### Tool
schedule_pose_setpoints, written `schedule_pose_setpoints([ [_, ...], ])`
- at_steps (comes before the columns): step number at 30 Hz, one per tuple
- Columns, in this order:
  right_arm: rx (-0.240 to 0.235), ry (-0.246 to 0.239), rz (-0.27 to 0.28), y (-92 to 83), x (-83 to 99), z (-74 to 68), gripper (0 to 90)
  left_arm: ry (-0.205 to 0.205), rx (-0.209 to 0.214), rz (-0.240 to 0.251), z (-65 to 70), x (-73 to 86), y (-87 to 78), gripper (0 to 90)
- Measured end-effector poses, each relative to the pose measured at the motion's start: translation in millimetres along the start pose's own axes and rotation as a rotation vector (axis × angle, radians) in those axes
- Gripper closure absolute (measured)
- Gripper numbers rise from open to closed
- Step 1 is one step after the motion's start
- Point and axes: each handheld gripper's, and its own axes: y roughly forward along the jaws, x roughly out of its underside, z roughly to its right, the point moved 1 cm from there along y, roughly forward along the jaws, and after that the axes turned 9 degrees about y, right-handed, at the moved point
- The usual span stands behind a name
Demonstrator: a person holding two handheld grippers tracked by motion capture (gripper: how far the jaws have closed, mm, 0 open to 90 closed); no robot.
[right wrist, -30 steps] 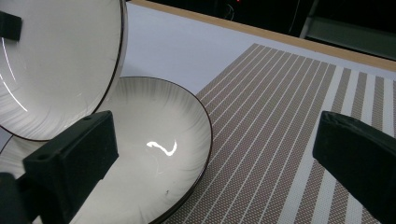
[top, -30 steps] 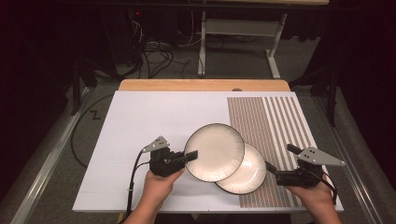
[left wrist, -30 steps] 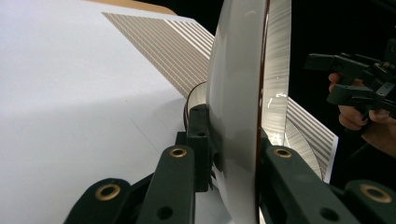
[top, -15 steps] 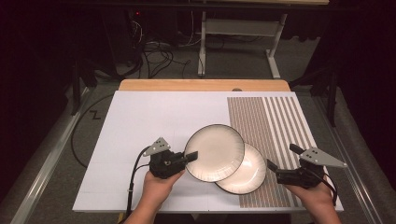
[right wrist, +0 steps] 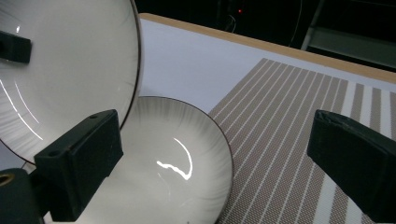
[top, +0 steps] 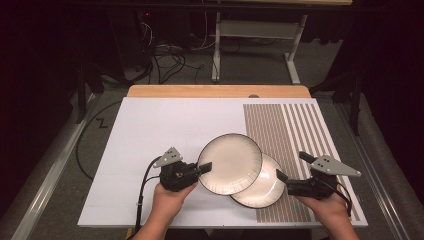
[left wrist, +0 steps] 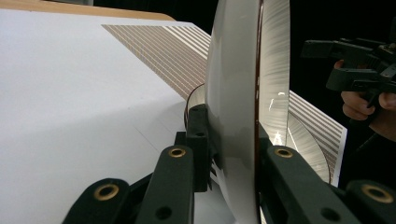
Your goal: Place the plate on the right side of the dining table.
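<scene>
- Nearest: left gripper [top: 199, 171], near front edge of white table [top: 150, 130], jaws pinched tight on rim of upper plate [top: 230, 163]. In the left gripper view the rim sits edge-on between both pads, plate [left wrist: 233, 107] running straight out from the jaws.
- Left hand [top: 167, 197] low, forearm in from bottom, gripper pointing right toward table centre.
- Right gripper [top: 292, 172] at front right, jaws spread wide, nothing in them. In the right gripper view the lower plate [right wrist: 173, 182] lies just ahead, between the pads but untouched.
- Key relation: lower plate [top: 262, 187] lies flat, just left of right gripper, half under the upper plate, its right part on the striped mat [top: 295, 130]. Right hand [top: 327, 207] is the nearer one to it; I'd guess a short reach left to its free rim.
- Upper plate looks raised off the table, overlapping the lower one; contact betw. them can't tell.
</scene>
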Motion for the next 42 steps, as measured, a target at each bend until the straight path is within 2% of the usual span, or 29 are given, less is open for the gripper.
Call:
schedule_pose_setpoints([
  [10,-0.05,-0.031,-0.031,25.0,-13.1,-19.4,5.1,0.013,0.001,-0.001,0.9,-0.8,-0.2,78.9],
  [18,-0.094,-0.044,-0.053,45.7,-16.7,-33.4,10.2,0.017,0.001,0.0,1.3,-0.9,-0.3,78.9],
  [28,-0.128,-0.042,-0.087,57.5,-8.6,-44.8,17.4,0.033,0.001,0.002,2.3,-1.4,-0.4,78.9],
  [33,-0.173,0.017,-0.123,62.0,-1.0,-46.1,30.8,0.035,0.002,0.001,2.3,-1.6,-0.3,79.0],
  [38,-0.21,0.074,-0.122,63.4,0.7,-41.2,44.3,0.034,0.003,0.002,1.9,-1.4,-0.3,78.9],
  [41,-0.224,0.09,-0.119,63.6,0.2,-39.3,52.5,0.034,0.005,0.002,1.8,-1.3,-0.3,78.9],
  [42,-0.224,0.09,-0.119,63.6,0.2,-39.3,52.5,0.034,0.005,0.002,1.8,-1.3,-0.3,78.9],
])
